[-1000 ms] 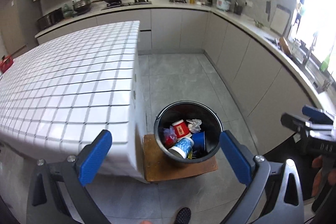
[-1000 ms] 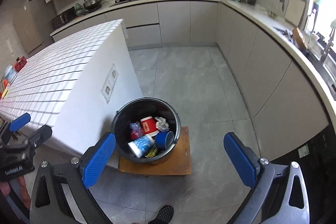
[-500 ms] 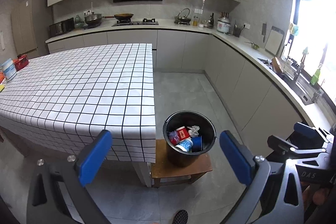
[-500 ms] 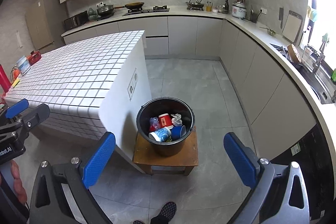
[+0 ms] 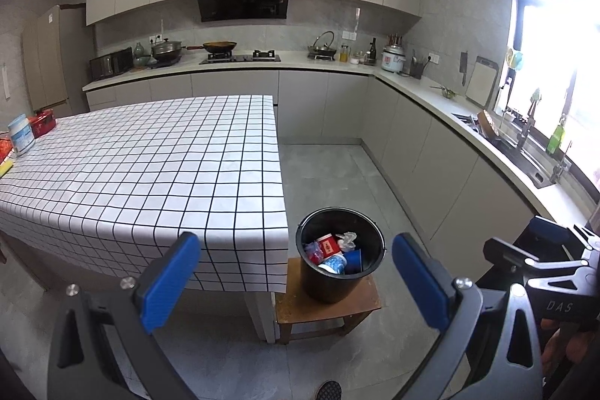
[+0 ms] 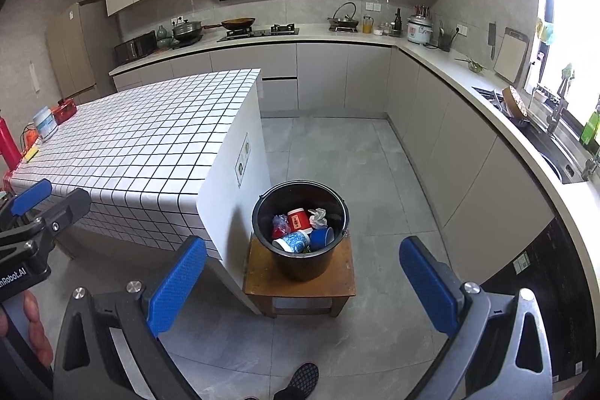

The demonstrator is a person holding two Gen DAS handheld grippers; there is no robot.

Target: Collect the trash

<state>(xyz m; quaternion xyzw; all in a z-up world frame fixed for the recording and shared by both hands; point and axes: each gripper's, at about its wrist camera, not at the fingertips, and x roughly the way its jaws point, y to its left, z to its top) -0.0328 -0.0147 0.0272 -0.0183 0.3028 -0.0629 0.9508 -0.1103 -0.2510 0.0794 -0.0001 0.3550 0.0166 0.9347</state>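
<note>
Both grippers have pulled back and up from the black bucket on its wooden stool; left gripper and right gripper gape wide, empty. Cups and wrappers lie inside the bucket, suggesting collection is done

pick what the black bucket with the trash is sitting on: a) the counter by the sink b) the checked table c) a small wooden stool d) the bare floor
c: the black bucket stands on a small wooden stool beside the checked table, raised off the floor.
</note>
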